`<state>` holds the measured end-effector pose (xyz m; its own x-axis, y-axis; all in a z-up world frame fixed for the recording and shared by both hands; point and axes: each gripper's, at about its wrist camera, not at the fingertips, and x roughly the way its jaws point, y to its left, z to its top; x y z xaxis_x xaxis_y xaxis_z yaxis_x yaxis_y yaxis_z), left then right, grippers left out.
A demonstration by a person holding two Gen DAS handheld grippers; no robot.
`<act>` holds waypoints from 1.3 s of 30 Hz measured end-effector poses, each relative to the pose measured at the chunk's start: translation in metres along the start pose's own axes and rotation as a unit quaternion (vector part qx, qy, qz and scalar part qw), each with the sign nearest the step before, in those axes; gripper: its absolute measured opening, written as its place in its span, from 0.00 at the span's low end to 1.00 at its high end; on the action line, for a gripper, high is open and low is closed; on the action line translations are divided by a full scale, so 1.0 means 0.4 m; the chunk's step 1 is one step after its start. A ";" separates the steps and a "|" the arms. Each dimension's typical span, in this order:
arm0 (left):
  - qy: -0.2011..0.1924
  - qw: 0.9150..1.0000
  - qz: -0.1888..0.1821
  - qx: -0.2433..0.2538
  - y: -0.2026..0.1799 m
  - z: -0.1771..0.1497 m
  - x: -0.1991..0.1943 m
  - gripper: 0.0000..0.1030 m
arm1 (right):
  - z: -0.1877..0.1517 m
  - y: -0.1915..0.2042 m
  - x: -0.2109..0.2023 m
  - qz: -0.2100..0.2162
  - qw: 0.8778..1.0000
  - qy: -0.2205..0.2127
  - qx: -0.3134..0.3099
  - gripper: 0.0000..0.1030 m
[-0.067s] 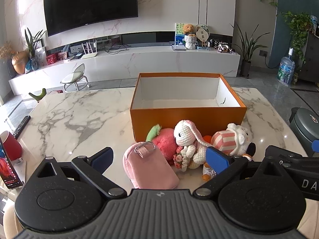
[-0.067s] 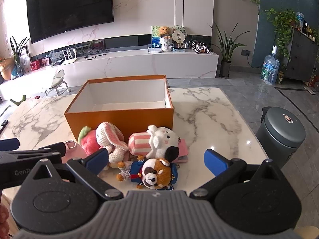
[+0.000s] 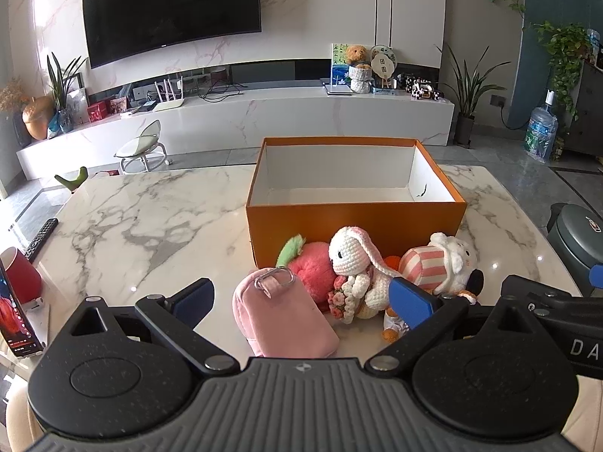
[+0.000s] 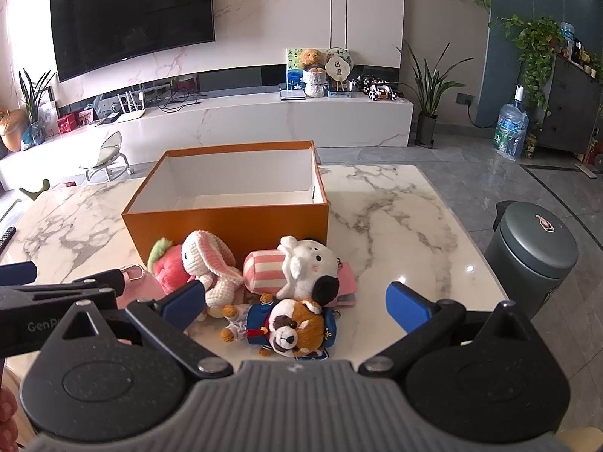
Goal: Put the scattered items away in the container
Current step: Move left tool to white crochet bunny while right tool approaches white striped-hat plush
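I hold my left gripper with its jaws spread wide and nothing between the pads; the pink pouch lies on the table just below and between them. My right gripper is equally wide and empty, hovering over the dog plush. The toys sit in a heap on the marble table against the near wall of the orange box: a strawberry, a crocheted rabbit leaning on it, and a striped lamb to the right. The box stands open, with only its white inside showing.
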<state>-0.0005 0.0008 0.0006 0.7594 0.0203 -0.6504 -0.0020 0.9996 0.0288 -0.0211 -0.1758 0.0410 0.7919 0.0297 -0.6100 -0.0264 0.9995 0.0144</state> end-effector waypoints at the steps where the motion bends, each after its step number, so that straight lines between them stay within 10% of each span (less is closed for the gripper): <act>1: 0.000 1.000 0.000 0.000 0.001 0.000 -0.001 1.00 | 0.000 0.000 -0.001 0.000 1.000 0.000 0.000 1.00; 39: -0.004 0.999 -0.012 -0.038 0.041 -0.008 -0.018 1.00 | -0.019 0.012 -0.018 0.022 0.999 -0.024 0.005 1.00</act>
<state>-0.0080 0.0170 0.0032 0.7647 -0.0043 -0.6444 -0.0323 0.9985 -0.0450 -0.0316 -0.1712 0.0395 0.8182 0.0732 -0.5703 -0.0559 0.9973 0.0479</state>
